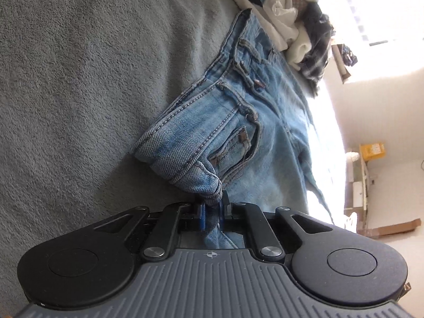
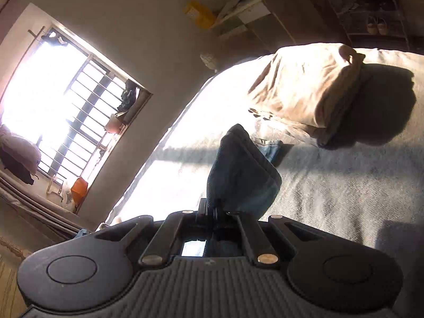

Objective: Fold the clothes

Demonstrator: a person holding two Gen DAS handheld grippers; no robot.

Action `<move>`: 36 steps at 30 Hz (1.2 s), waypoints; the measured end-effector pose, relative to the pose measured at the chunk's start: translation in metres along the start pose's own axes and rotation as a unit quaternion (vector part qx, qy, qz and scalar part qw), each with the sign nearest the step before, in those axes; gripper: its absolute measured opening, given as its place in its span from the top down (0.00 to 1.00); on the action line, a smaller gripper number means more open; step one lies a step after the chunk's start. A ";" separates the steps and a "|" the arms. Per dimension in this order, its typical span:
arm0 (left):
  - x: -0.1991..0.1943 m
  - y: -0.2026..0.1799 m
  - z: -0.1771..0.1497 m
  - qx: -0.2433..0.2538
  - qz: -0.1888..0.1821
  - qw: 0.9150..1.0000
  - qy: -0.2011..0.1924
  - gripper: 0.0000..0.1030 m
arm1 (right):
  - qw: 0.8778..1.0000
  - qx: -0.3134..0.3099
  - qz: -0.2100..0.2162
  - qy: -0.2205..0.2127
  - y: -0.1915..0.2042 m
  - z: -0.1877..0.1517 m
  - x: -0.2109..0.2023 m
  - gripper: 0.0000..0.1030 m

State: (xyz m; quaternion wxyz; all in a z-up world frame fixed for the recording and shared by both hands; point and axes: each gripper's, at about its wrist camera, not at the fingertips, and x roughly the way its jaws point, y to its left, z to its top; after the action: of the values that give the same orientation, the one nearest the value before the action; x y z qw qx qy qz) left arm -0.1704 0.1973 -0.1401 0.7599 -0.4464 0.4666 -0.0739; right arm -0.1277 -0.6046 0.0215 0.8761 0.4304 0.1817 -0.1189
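The jeans (image 1: pixel 238 122) lie front-up on the grey blanket (image 1: pixel 79 92) of the bed, waistband nearest the left claw (image 1: pixel 212 206), which is clamped on a waistband corner. The right claw (image 2: pixel 216 209) is clamped on a raised fold of denim (image 2: pixel 241 169), judged ready for folding over. A pile of clothes (image 1: pixel 296 26) lies beyond; a pillow (image 2: pixel 310 87) sits far right.

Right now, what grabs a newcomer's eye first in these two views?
The light blue jeans spread on the grey blanket, with the left gripper shut on a corner of the waistband. In the right wrist view, the right gripper is shut on a dark denim fold lifted off the bed, with a blazing barred window to the left. A heap of unfolded clothes sits beyond the jeans.
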 end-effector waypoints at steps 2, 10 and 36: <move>-0.006 -0.008 -0.002 0.014 -0.011 1.000 -0.006 0.93 | 0.998 -0.035 0.047 -0.034 0.032 0.015 -0.013 0.97; 0.007 -0.007 -0.009 0.032 0.017 0.999 0.009 0.93 | 0.994 0.022 -0.091 -0.046 -0.115 -0.002 -0.009 0.97; 0.004 -0.004 -0.013 0.104 0.066 0.990 0.071 0.89 | 0.949 0.286 -0.128 -0.044 -0.284 -0.081 -0.054 0.58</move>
State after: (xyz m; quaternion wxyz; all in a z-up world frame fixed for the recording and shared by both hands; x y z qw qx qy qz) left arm -0.1769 0.1846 -0.1418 0.7702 -0.3268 0.5378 -0.1036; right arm -0.2978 -0.7081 -0.2037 0.7005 0.6306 0.1551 -0.2959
